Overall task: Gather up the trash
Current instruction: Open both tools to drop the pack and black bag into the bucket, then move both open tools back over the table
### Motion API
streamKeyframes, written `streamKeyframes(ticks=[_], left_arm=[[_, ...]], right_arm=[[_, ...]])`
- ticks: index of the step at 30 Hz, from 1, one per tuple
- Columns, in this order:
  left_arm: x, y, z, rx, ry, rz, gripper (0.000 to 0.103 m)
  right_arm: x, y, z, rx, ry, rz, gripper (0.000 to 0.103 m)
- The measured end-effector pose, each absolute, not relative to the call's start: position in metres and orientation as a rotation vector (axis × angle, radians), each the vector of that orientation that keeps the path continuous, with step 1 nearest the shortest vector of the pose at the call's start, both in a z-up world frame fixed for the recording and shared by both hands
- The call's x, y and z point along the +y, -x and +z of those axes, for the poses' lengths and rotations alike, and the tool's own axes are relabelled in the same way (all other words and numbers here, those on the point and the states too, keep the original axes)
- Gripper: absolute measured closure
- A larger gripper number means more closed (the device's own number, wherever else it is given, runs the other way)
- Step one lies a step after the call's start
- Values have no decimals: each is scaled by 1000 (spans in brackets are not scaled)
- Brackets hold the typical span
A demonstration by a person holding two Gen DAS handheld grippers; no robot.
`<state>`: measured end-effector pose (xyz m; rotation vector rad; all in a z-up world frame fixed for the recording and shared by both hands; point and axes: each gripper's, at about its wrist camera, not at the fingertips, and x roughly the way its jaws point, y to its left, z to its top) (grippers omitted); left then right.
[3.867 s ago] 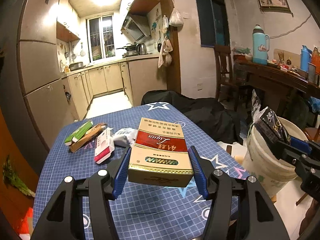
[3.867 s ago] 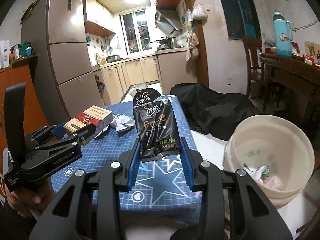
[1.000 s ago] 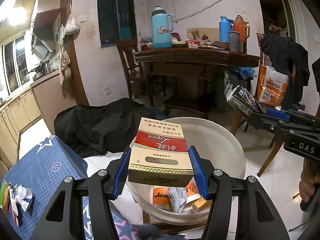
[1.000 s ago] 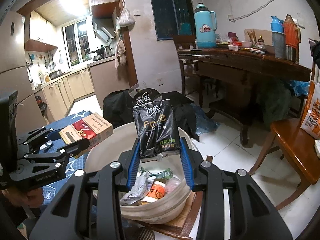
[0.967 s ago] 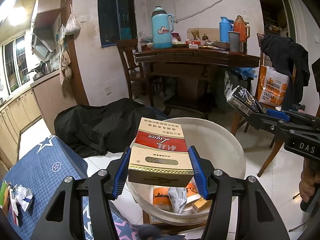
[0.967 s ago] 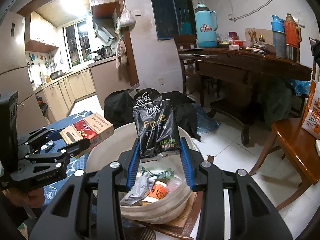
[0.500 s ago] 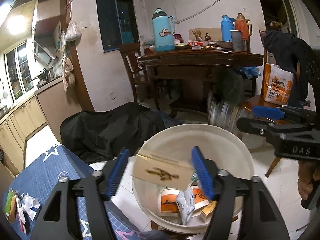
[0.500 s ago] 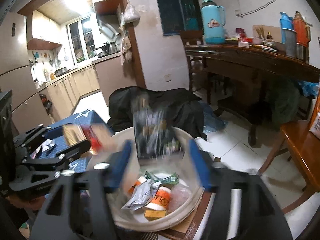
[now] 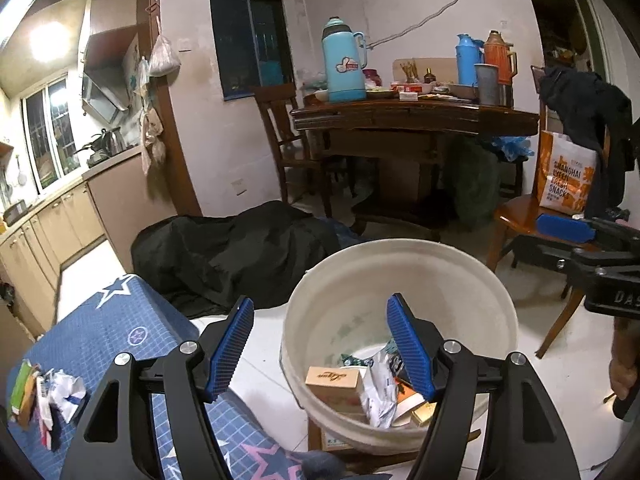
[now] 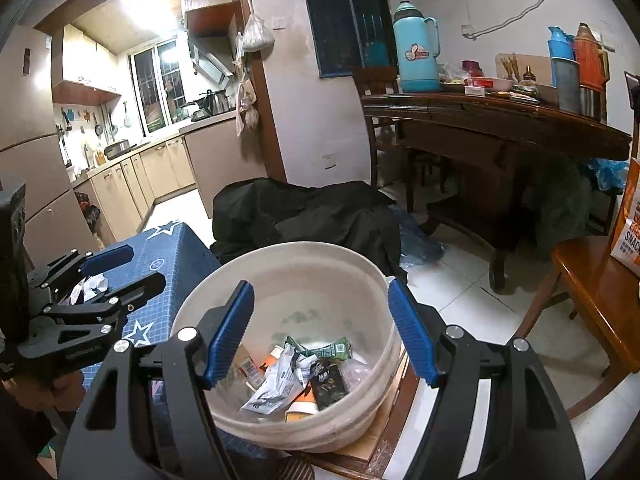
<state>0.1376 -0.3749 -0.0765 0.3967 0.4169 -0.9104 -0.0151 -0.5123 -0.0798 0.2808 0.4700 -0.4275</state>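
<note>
A white bucket (image 9: 400, 264) stands on the floor beside the blue star-patterned table (image 9: 108, 332); it also shows in the right wrist view (image 10: 280, 264). My left gripper (image 9: 320, 344) is open and empty above it. The gold and red carton (image 9: 334, 380) lies inside on other trash. My right gripper (image 10: 320, 332) is open and empty over the bucket. The black wipes packet (image 10: 329, 386) lies in the bucket among wrappers. Several pieces of trash (image 9: 44, 392) lie on the table's left part.
A black bag (image 9: 240, 252) lies on the floor behind the bucket. A dark wooden table (image 9: 412, 116) with flasks stands at the back. A wooden chair (image 9: 532, 220) with a snack bag stands to the right. The bucket sits on a board (image 10: 360, 456).
Both grippers have opened. The carton and the black packet have fallen from them into the bucket. Earlier both were carried from the table to above the bucket.
</note>
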Motion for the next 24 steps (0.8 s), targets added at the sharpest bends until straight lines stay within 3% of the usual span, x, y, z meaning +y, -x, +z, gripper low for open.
streamKeyframes(ticks=[12, 24], left_arm=[[-370, -111, -71, 319, -474, -837, 31], [-361, -107, -67, 297, -472, -812, 31]], right_arm=[[-500, 22, -74, 466, -221, -474, 20], [-496, 16, -74, 481, -217, -469, 16]])
